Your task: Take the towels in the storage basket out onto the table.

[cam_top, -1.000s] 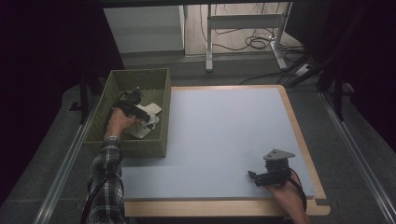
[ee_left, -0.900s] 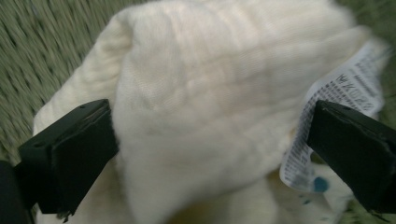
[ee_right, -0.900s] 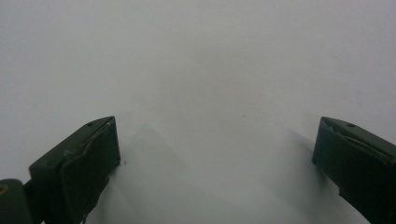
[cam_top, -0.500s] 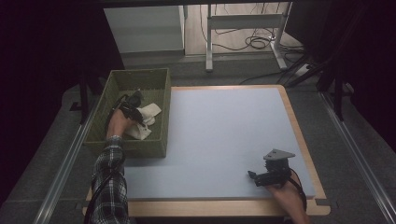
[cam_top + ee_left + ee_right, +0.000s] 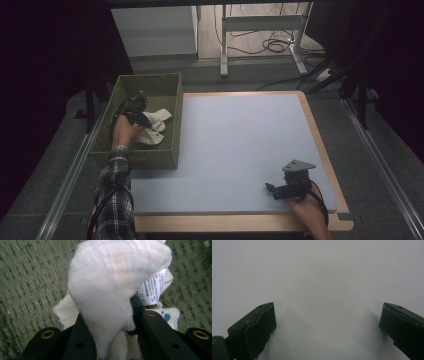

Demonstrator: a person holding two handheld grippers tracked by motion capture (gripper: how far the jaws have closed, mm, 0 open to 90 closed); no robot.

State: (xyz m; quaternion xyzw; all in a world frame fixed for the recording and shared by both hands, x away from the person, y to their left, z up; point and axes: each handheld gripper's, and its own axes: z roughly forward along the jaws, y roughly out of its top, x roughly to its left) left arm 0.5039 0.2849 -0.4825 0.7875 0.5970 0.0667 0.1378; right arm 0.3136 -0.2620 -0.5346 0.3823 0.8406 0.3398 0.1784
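Left hand-held gripper [image 5: 136,111] newly clamped on cloth [image 5: 105,290]

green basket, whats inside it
A white cloth with a care label, and the left gripper, whose jaws have just been closing on it. More pale fabric lies beneath; the cloth covers the rest of the basket floor under it.

Dim high view with black edges; soft shadows, blurred close cloth [image 5: 105,290] in left gripper view.
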